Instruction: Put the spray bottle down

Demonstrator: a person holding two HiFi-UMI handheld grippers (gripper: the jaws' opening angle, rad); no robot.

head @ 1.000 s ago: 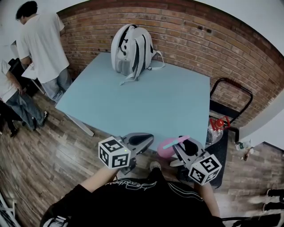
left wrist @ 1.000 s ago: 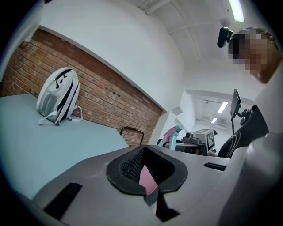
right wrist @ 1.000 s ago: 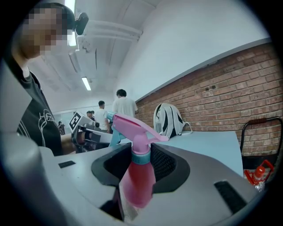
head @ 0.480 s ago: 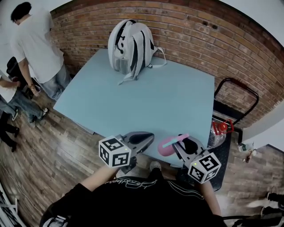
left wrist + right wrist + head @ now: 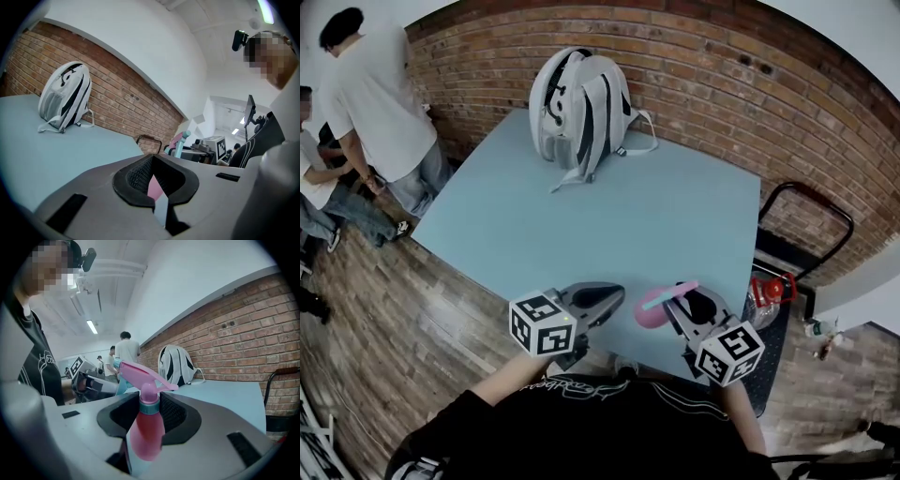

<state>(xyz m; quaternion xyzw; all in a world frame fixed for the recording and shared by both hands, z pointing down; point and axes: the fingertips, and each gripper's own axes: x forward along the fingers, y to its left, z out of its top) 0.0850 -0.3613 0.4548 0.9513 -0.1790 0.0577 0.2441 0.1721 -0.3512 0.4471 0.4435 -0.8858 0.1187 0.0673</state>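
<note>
A pink spray bottle (image 5: 652, 312) with a pink trigger and teal collar is upright between my right gripper's (image 5: 679, 303) jaws, which are shut on its body (image 5: 145, 430). It hangs over the near edge of the light blue table (image 5: 609, 216). From the left gripper view its nozzle (image 5: 180, 142) shows off to the right. My left gripper (image 5: 598, 296) floats beside it on the left, also at the table's near edge. Its jaws look shut with nothing between them (image 5: 156, 186).
A white and grey backpack (image 5: 577, 101) stands at the table's far left by the brick wall. Two people (image 5: 373, 103) are beyond the table's left side. A black hand cart (image 5: 795, 234) and a red-capped container (image 5: 771, 287) sit on the floor at the right.
Both grippers have moved forward from over the floor to the table's near edge. The bottle has stayed in the right gripper, and the left gripper's jaws have not changed.
</note>
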